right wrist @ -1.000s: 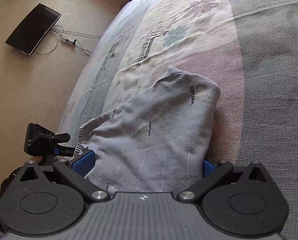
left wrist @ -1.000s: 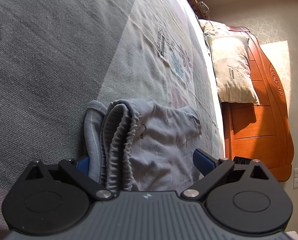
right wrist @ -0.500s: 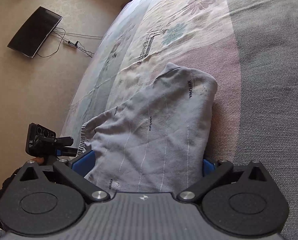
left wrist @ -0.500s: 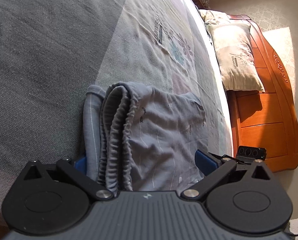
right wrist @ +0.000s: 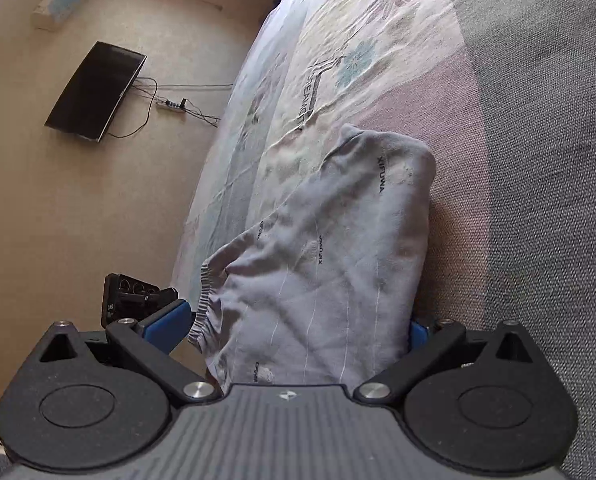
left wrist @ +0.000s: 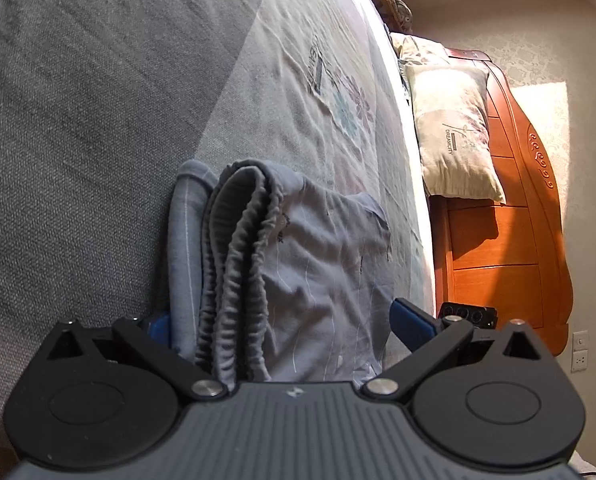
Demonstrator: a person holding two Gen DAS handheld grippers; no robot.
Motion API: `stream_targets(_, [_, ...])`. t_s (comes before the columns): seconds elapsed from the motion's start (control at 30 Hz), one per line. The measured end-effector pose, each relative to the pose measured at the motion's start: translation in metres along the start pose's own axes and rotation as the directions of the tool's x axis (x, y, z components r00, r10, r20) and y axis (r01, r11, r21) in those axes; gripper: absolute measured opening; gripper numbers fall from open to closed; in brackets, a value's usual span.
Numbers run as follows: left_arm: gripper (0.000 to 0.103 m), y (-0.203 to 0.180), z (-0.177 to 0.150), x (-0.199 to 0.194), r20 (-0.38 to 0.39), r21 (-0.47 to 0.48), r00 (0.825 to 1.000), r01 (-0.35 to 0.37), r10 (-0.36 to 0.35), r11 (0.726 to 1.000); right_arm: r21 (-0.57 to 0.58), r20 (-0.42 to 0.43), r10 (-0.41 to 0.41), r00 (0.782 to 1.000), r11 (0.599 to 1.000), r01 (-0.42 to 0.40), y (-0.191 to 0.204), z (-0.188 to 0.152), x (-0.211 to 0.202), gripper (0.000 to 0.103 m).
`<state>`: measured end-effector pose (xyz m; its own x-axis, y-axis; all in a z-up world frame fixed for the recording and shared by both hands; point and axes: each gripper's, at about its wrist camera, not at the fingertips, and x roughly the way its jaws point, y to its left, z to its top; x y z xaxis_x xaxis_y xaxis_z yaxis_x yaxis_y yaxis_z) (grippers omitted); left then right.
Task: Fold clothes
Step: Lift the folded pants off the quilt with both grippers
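Barely shifted, folded grey shorts [left wrist: 298, 280] lie bunched.

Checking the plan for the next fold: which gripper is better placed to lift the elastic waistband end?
Left, probably. The left gripper straddles the grey shorts at the gathered waistband, between its open fingers. The right gripper straddles the plain edge.

place: home bedroom | cues: bed [left wrist: 98, 100], pillow [left wrist: 453, 132], wooden headboard [left wrist: 517, 220]
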<state>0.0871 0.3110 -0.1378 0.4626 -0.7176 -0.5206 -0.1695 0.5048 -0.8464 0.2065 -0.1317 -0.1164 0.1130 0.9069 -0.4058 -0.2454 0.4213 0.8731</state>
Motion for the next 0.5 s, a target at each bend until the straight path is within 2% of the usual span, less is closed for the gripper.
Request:
stream_targets(0.1, [0.101,0.003,0.003,0.002,-0.006,0.014,1.000,0.013,-0.013,1.000,-0.036,-0.029,-0.003,1.000,0.999,0.002,0.003,-0.001,0.002,0.103])
stream_targets(0.27, [0.101,-0.019,0.007,0.014,-0.018,0.143,0.997,-0.076,0.079,0.987,-0.030,-0.024,-0.002,1.000,1.000,0.001,0.003,0.010,0.010,0.103])
stream_targets(0.3, [0.101,-0.020,0.006,0.014,-0.015,0.149,0.996,-0.085,0.088,0.985,-0.031,-0.022,-0.002,1.000,1.000,0.002,0.004,0.012,0.011,0.102])
stream_targets(0.37, [0.098,-0.022,0.002,0.013,0.000,0.158,0.995,-0.096,0.097,0.983,-0.048,-0.015,-0.015,1.000,0.999,0.014,0.000,0.009,0.008,0.091])
stream_targets(0.4, [0.095,-0.023,0.000,0.012,0.007,0.170,0.995,-0.103,0.103,0.980,-0.051,-0.009,-0.022,1.000,0.998,0.022,-0.004,0.006,0.005,0.076])
stream_targets(0.43, [0.093,-0.023,-0.002,0.010,0.016,0.174,0.994,-0.114,0.113,0.978,-0.024,0.001,-0.025,1.000,0.999,0.025,-0.013,0.005,0.000,0.053])
stream_targets(0.47, [0.088,-0.024,-0.003,0.009,0.024,0.178,0.992,-0.124,0.122,0.976,0.025,0.011,-0.028,1.000,0.999,0.028,-0.026,0.003,-0.005,0.039])
stream_targets(0.5, [0.080,-0.023,-0.003,0.007,0.032,0.176,0.990,-0.140,0.137,0.974,0.070,0.012,-0.029,1.000,0.997,0.028,-0.037,0.002,-0.007,0.005])
